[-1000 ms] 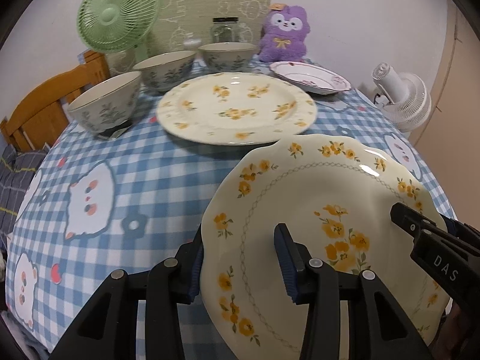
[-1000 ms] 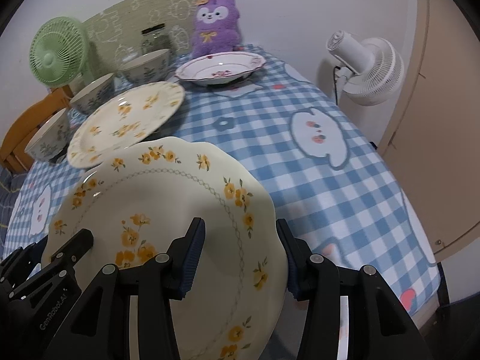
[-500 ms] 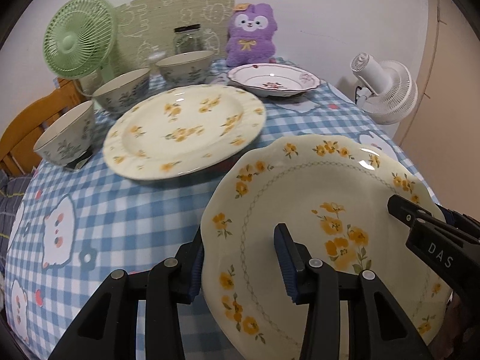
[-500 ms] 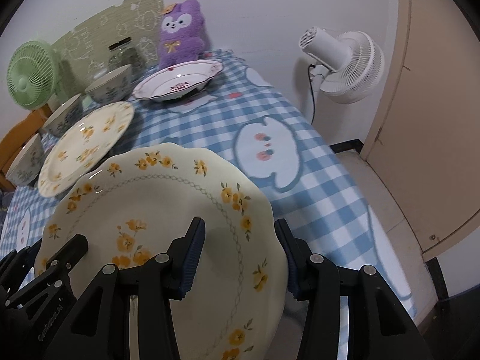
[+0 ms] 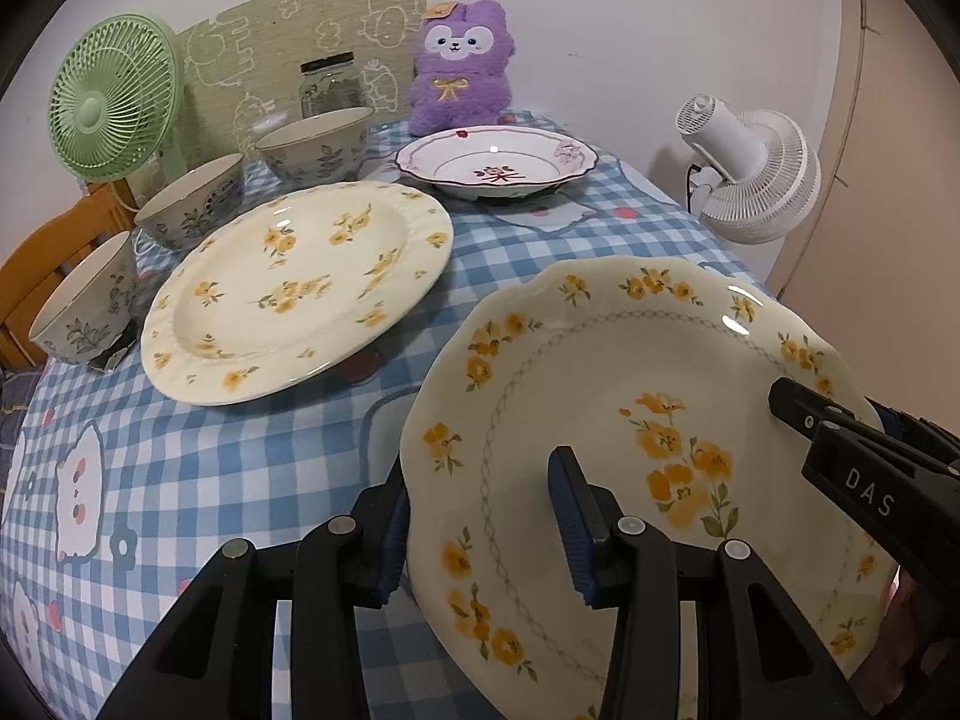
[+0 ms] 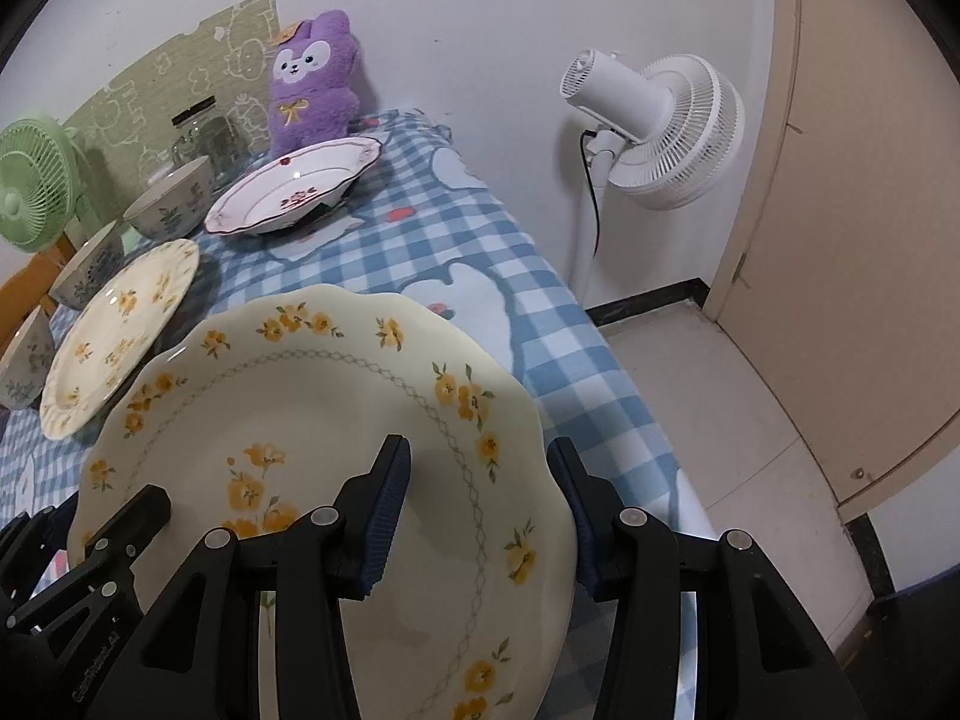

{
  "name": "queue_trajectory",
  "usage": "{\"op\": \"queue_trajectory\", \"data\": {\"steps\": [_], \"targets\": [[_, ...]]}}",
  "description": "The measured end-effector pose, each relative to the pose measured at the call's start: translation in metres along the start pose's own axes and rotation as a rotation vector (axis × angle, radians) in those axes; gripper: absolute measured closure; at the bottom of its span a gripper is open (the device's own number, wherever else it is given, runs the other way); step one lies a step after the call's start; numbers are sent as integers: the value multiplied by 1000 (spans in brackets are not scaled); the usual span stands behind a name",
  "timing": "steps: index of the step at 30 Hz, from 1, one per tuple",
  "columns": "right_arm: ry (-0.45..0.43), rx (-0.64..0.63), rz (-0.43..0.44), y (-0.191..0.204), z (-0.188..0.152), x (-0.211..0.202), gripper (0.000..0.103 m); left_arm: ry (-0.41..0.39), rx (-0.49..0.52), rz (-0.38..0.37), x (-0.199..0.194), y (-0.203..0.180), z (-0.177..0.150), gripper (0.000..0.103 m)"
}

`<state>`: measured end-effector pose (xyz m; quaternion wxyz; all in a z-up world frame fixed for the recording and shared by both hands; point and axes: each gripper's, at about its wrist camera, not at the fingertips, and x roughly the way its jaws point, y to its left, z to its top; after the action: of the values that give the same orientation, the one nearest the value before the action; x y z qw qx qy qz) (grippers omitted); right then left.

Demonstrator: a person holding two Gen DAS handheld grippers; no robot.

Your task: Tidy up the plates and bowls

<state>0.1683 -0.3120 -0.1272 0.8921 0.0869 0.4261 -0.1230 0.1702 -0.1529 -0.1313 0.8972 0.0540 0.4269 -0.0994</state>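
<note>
In the left wrist view we start at the upper left of the frame, where a green fan (image 5: 114, 99) stands before a patterned green panel (image 5: 312, 42), with a glass jar (image 5: 330, 84) beside it. Below them three patterned bowls (image 5: 192, 201) run in a slanting row down the left edge of the worktop (image 5: 198, 468), which wears a blue checked cloth. Right of the bowls, at centre left, lies a flat flowered plate (image 5: 294, 288); behind it, at upper centre, sit a red-rimmed dish (image 5: 498, 162) and a purple plush toy (image 5: 459, 69). A white fan (image 5: 750, 171) stands off the worktop at the upper right. Filling the lower right is the scalloped plate (image 5: 630, 420) with yellow flowers, tilted and lifted clear of the cloth. We hold it with both tools: the left gripper (image 5: 480, 516) has its fingers clenched on the plate's left rim, one pad above and one beneath, while the right gripper (image 5: 852, 450) reaches in from the right edge onto the opposite rim. In the right wrist view the same plate (image 6: 312, 420) fills the lower left, the right gripper (image 6: 480, 504) grasping its right rim between its fingers, the left gripper (image 6: 108, 546) at the lower left corner, and a tiled floor (image 6: 750, 420) at the right.
</note>
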Motion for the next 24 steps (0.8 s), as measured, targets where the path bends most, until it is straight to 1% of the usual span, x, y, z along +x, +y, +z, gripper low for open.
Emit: {"op": "queue_trajectory", "data": {"steps": [6,8,10,11,12,13,14,15,16,17,18,21,24], "targets": [[-3,2,6,0,0,1,52,10,-12,-4,2,1,1,59],[-5,5,10,0,0,1,50,14,-15,-10,3,2,1,59],[-8,10,7,0,0,1,50,17,-12,-13,2,2,1,57],[-7,8,8,1,0,1,49,15,-8,-14,2,2,1,54],[-3,5,7,1,0,1,49,7,-5,-12,0,3,1,45],[1,0,4,2,0,1,48,-4,-1,-6,-3,3,1,38],[3,-10,-5,4,1,-1,44,-16,4,1,-6,3,1,29],[-3,-17,-11,5,0,-3,36,-29,11,6,-9,3,1,24],[-16,-23,-21,6,0,-7,32,-34,17,10,-11,3,2,23],[-33,-30,-33,8,0,-11,23,-35,20,11,-13,4,2,22],[-51,-38,-45,10,0,-16,18,-32,19,11,-15,5,3,21],[-71,-55,-46,16,2,-27,17,-29,15,12,-20,10,3,18],[-76,-71,-43,26,4,-35,17,-48,12,22,-30,16,4,15]]}}
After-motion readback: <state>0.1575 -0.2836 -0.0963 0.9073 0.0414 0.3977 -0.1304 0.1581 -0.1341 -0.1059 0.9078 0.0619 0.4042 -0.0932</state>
